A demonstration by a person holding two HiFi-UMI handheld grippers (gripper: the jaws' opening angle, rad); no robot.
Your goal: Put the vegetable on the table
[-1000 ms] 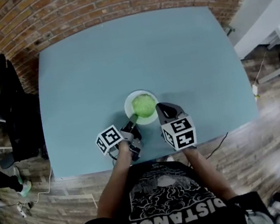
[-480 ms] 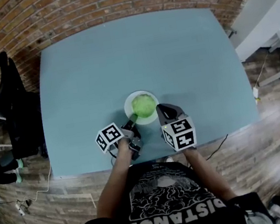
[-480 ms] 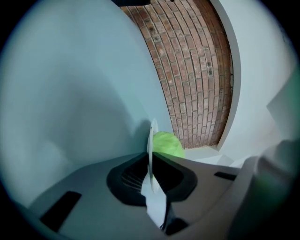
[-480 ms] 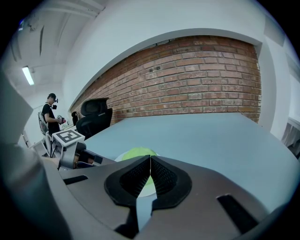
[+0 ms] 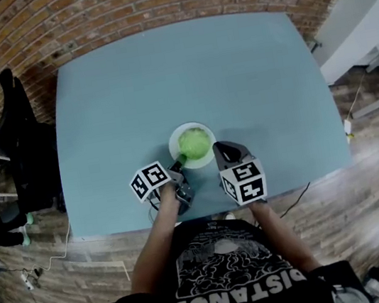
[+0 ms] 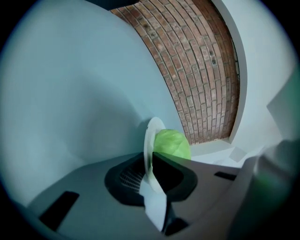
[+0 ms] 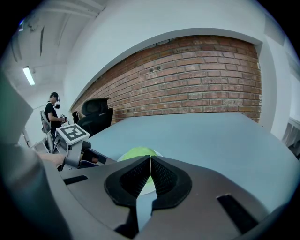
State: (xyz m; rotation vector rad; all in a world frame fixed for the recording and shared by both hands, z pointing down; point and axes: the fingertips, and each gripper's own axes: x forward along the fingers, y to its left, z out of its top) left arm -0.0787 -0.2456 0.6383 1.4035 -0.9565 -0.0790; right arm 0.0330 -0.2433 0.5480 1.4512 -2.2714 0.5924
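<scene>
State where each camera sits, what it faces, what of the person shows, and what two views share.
Head view: on the person's head, facing down at the table; shows both forearms, left claw, right claw.
Left gripper view: on the left claw, looking along its jaws, shut on the plate rim.
Right gripper view: on the right claw, facing the brick wall over shut jaws.
Shared: all show the cabbage.

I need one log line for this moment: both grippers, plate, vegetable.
left gripper: shut on plate rim | right gripper: shut, empty, beside plate | cabbage: on plate
</scene>
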